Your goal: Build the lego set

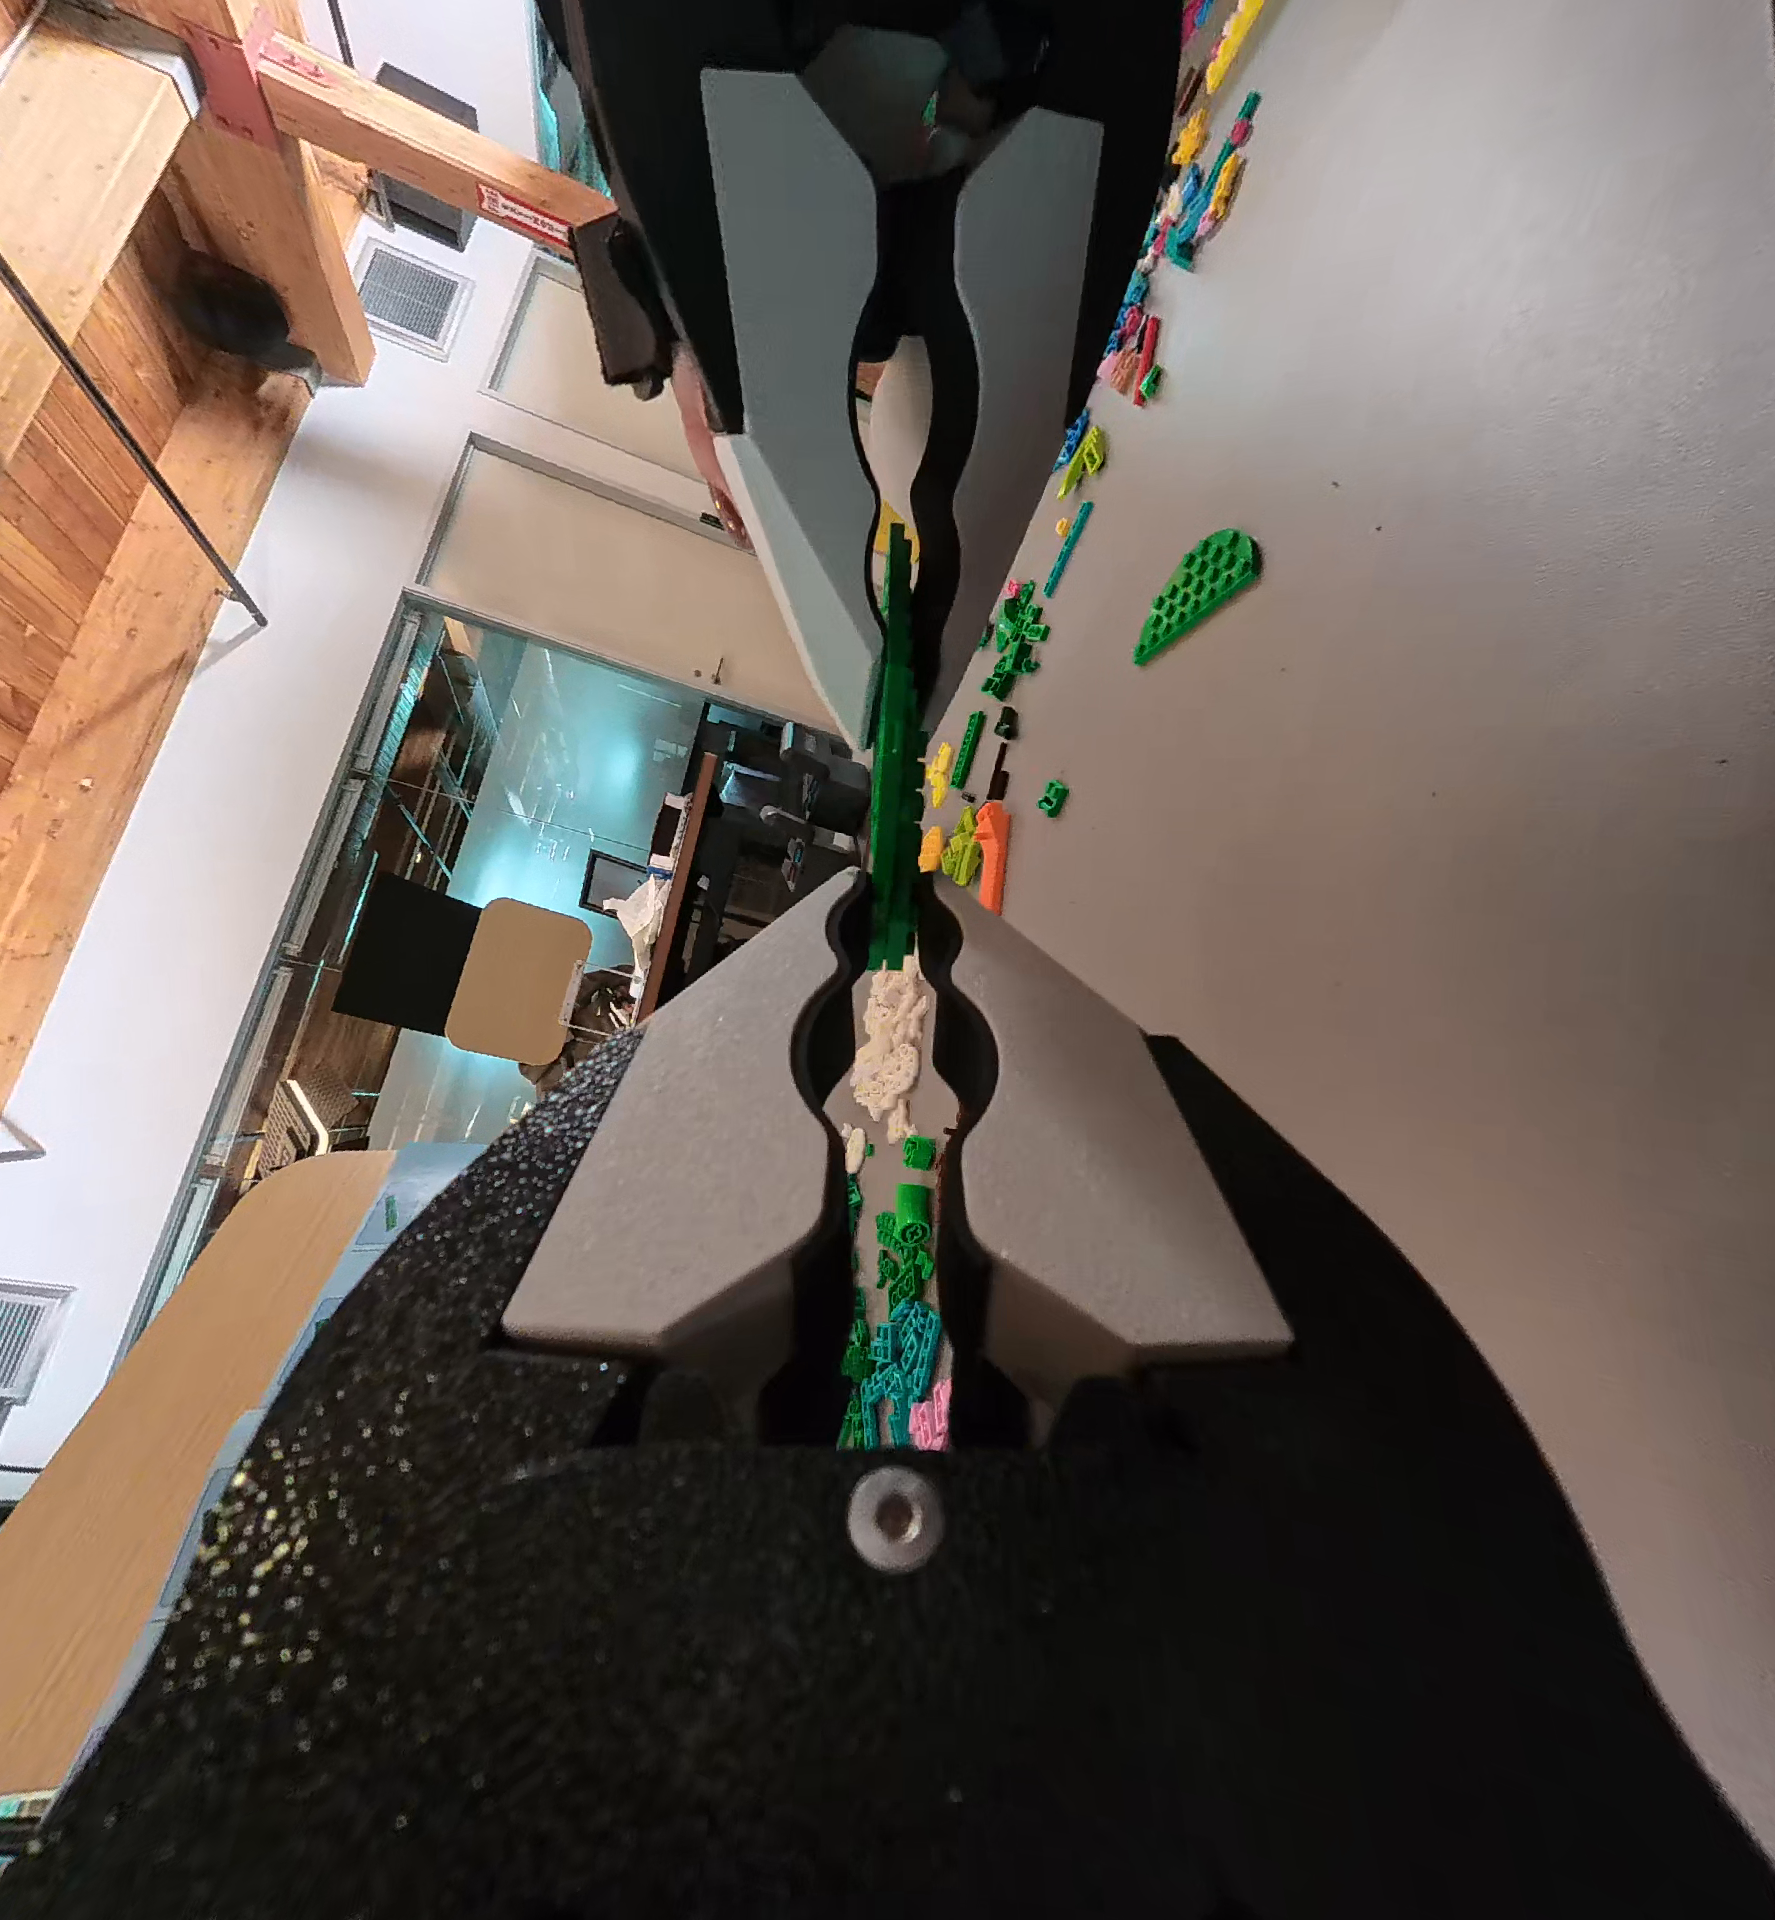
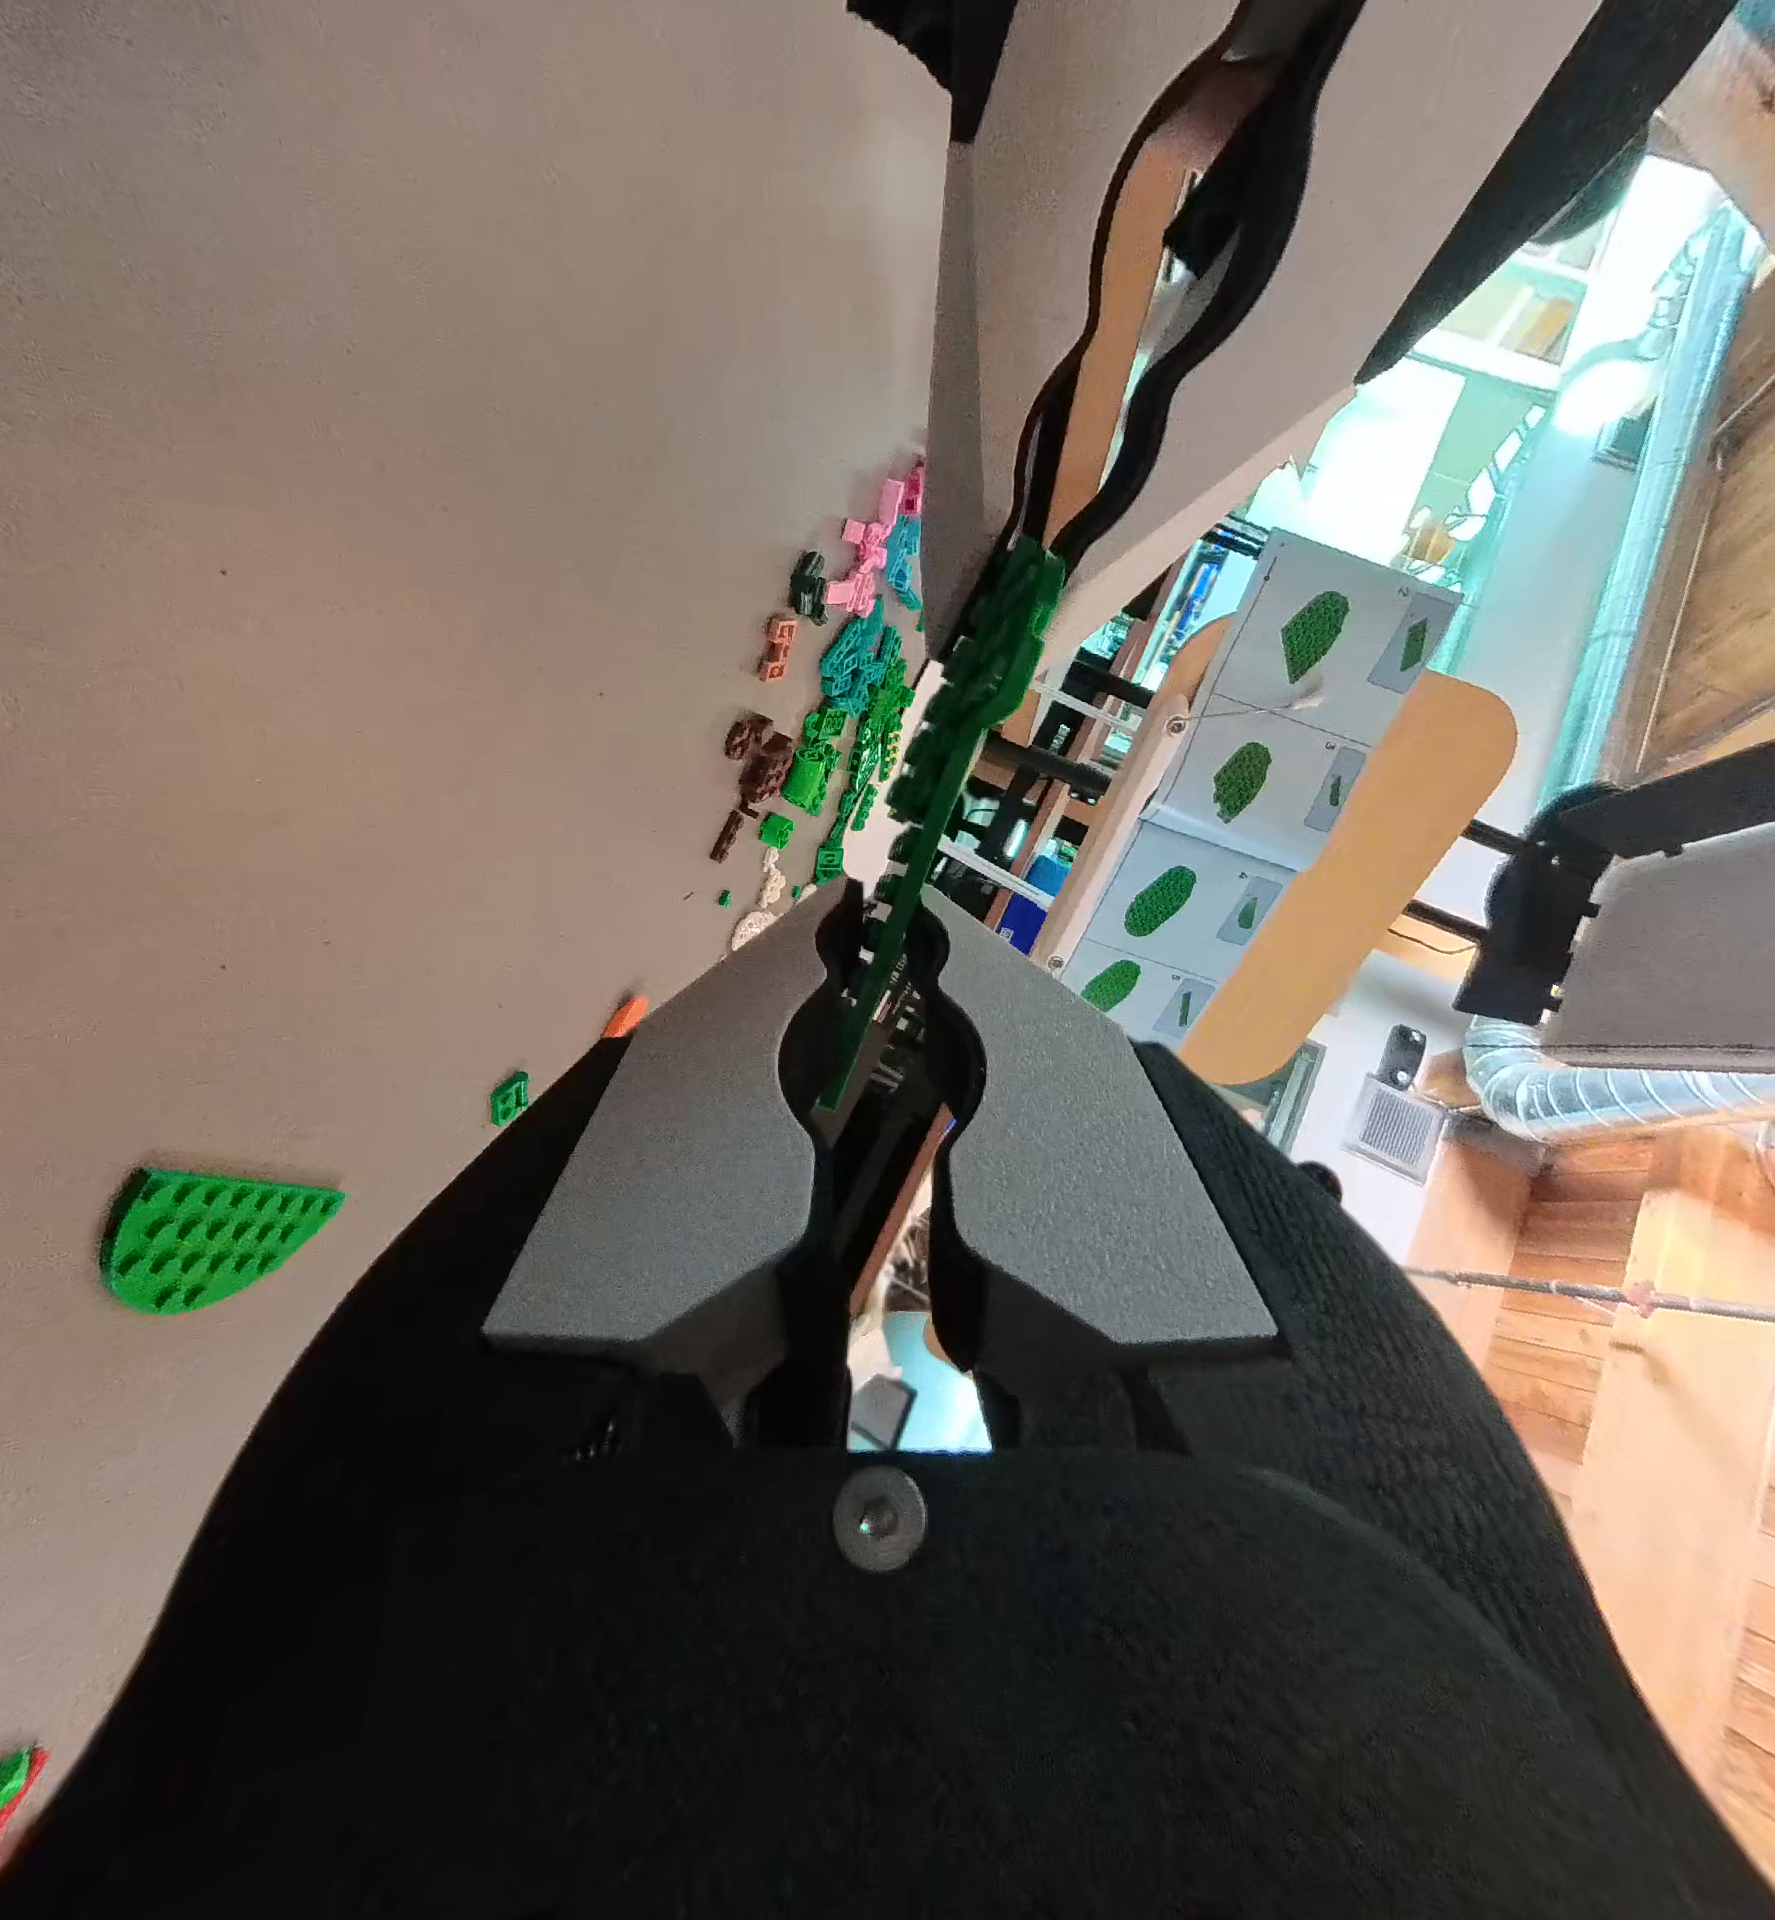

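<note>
A dark green studded plate is held edge-on above the grey table, gripped at both ends. My left gripper is shut on its near end in the left wrist view. The right gripper comes in from the top of that view and pinches the far end. In the right wrist view my right gripper is shut on the same plate, which runs up to the left gripper at the top. The plate's stud side faces the table.
A bright green half-oval plate lies flat on the table; it also shows in the right wrist view. Several small loose bricks lie in a row, among them an orange piece and white pieces. A picture sheet on a wooden stand is behind. The left gripper's tips are roughly 4 cm from the right gripper's.
</note>
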